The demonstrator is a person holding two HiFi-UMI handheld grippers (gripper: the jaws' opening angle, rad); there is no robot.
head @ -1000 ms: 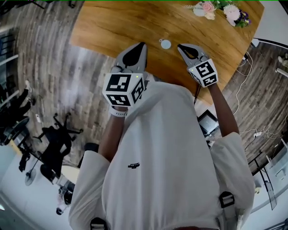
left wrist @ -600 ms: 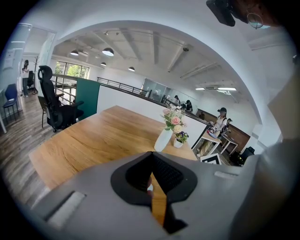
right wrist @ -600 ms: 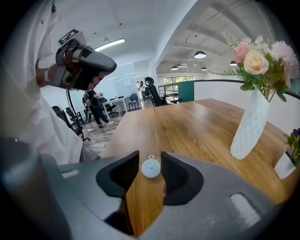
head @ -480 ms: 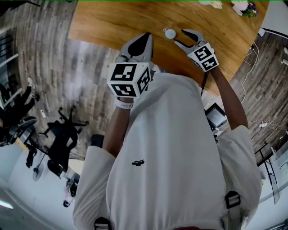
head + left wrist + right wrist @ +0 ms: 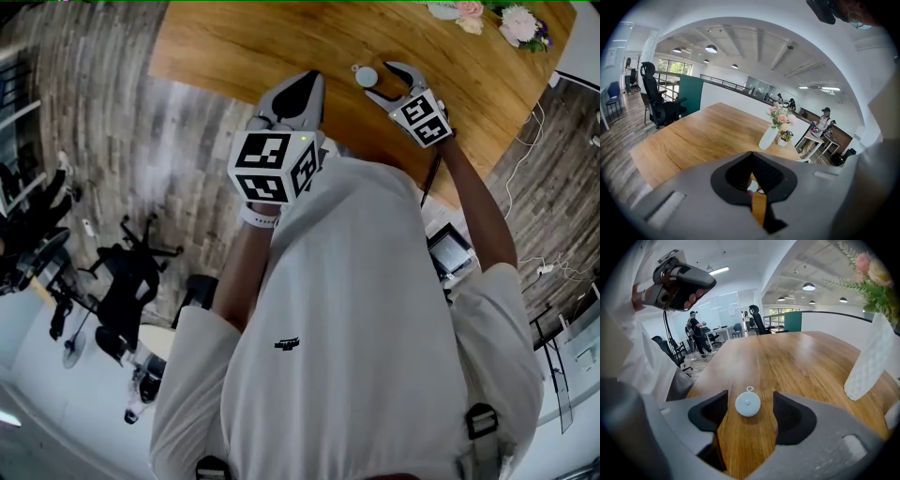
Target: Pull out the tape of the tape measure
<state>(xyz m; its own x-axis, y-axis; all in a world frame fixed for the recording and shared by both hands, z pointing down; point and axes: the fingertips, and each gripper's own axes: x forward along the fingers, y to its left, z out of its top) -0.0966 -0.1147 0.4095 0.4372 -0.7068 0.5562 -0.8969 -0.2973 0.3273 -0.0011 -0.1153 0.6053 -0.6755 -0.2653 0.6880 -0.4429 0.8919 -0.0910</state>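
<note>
the tape measure, a small round white case with a loop on its far edge, lies flat on the wooden table near the person's edge; the right gripper is brought low in front of it, its jaws opening wide with the case sitting between them but just ahead of the pads, untouched, probably so they can close across the case; the left gripper hangs over the table's near edge, to the left of the case and apart from it, its fingers pressed together on nothing, likely waiting to pinch the loop or tape end; no tape is drawn out yet; a white vase of flowers stands farther along the table.
</note>
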